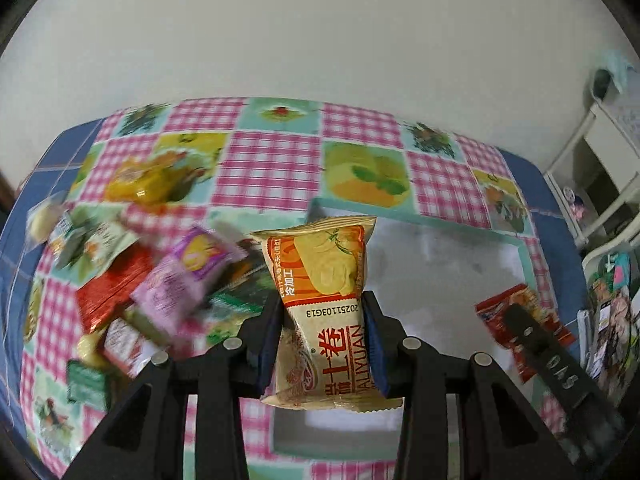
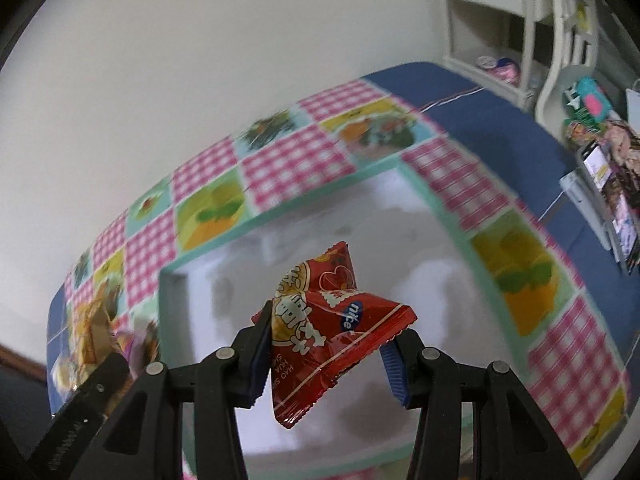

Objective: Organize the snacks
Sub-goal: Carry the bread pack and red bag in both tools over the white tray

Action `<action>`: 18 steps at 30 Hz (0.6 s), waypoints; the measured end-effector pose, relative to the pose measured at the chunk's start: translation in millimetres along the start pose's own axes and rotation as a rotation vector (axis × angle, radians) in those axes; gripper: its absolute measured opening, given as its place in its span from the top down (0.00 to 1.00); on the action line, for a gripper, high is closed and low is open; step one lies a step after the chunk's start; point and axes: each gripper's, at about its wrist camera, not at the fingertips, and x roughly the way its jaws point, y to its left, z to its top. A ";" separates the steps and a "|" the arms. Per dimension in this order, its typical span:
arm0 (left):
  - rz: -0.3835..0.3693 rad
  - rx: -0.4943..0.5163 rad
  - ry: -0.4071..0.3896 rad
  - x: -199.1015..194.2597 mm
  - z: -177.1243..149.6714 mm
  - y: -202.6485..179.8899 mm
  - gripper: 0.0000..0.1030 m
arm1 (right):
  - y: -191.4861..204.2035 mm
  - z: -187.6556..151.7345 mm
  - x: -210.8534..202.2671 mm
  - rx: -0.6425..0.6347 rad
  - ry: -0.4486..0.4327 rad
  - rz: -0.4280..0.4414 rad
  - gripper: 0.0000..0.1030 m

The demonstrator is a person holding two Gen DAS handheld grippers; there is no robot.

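- My left tool is pinching a yellow-and-orange snack packet across its lower half; the ribbed blue pads press in on both sides and the glossy, puffy pillow pack stands upright between them, crimped edges at top and bottom.
- That packet hangs above the left edge of a shallow rectangular tray with a mint-green rim and a pale, mottled floor.
- My right tool is clamped on a red snack packet, a shiny foil pouch, creased and twisted into an angular shape, one serrated seam poking out to the right. The left pad bites it firmly; on the right pad I cannot tell how much contact there is.
- The red packet sits over the tray's open floor in the right wrist view.
- The table wears a smooth printed cloth of pink gingham squares and fruit panels, with plain blue at the borders.
- Left of the tray lies a loose heap of snacks: crinkly wrappers in purple, red, green and yellow, blurred.
- A white shelf unit stands beyond the table's right end.
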 end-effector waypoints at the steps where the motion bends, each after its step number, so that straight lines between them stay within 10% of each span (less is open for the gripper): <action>1: -0.001 0.007 0.002 4.0 0.3 -3.0 0.61 | -2.5 3.2 2.2 0.000 -0.008 -0.008 0.51; 18: -0.029 0.126 -0.048 53.4 16.6 -29.5 0.61 | 0.0 17.1 54.7 -0.036 -0.012 -0.086 0.50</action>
